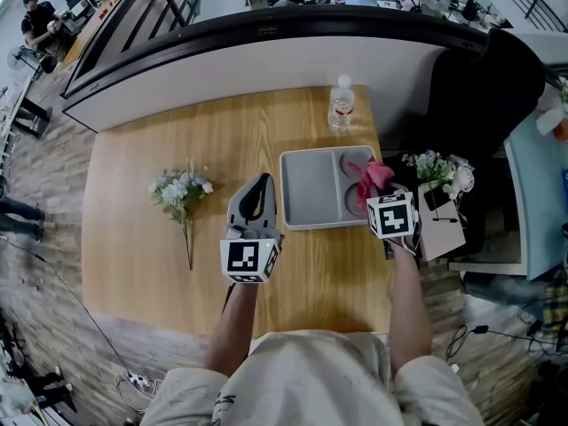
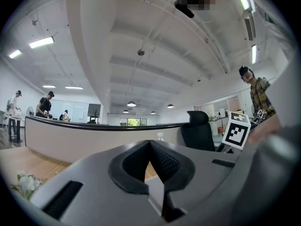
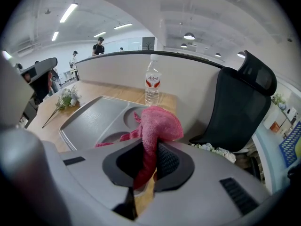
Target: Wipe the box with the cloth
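Closest in the head view are the person's forearms, each w/ one tool. At the right short end of the box (image 1: 306,185), a grey compartment tray on the bench (image 1: 133,256), is the right hand-held gripper (image 1: 380,193). The pink cloth (image 1: 373,176) it carries is over the right-side compartments. The long axis of the box runs left-right, so most of its surface lies to the left of this tool. Near the box's left edge, and apart from it I think, is the left hand-held gripper (image 1: 258,185).

Left gripper view: jaws are pressed together, nothing between them; the box is hardly visible.

Right gripper view: jaws are clamped on the cloth (image 3: 157,124), which bunches above them; one tail seems to reach a small compartment. The box (image 3: 89,119) extends ahead & to the left. So the right side is nearer, and the stroke probably goes leftward along the long axis.
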A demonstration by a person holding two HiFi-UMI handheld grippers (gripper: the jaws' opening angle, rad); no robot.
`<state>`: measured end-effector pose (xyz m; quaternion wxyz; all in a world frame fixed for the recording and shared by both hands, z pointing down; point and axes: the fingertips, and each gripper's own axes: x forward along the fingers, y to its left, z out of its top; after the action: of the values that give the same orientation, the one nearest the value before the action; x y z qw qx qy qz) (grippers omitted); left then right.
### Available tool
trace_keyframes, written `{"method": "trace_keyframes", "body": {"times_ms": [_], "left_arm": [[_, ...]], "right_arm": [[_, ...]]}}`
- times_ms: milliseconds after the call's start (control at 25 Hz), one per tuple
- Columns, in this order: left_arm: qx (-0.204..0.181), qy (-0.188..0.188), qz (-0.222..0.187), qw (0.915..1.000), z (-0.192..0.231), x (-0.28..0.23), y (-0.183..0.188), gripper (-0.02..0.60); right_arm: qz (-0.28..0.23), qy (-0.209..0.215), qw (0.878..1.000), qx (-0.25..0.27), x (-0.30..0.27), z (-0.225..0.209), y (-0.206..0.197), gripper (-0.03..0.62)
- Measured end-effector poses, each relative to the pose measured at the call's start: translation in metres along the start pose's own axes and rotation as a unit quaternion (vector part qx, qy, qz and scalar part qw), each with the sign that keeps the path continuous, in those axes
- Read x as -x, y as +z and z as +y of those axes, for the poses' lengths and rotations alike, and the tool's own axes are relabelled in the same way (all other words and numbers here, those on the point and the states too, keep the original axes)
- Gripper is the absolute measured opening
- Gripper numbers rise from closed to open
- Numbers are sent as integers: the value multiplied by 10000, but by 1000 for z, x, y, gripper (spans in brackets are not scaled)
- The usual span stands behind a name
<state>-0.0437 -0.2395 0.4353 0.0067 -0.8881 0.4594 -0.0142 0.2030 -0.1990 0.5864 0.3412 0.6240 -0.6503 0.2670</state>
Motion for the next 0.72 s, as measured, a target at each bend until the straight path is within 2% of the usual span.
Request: {"method": "trace_keyframes", "body": {"times_ms": [280,720], "left_arm": [[-16,6,-18,10000,-1,1,0,14],[25,148,-158,9998,12,16,8,14]], "right_arm": [[-162,96,9997,-184,7,1,7,58],[-875,331,9956,-23,47,29,65,58]]}}
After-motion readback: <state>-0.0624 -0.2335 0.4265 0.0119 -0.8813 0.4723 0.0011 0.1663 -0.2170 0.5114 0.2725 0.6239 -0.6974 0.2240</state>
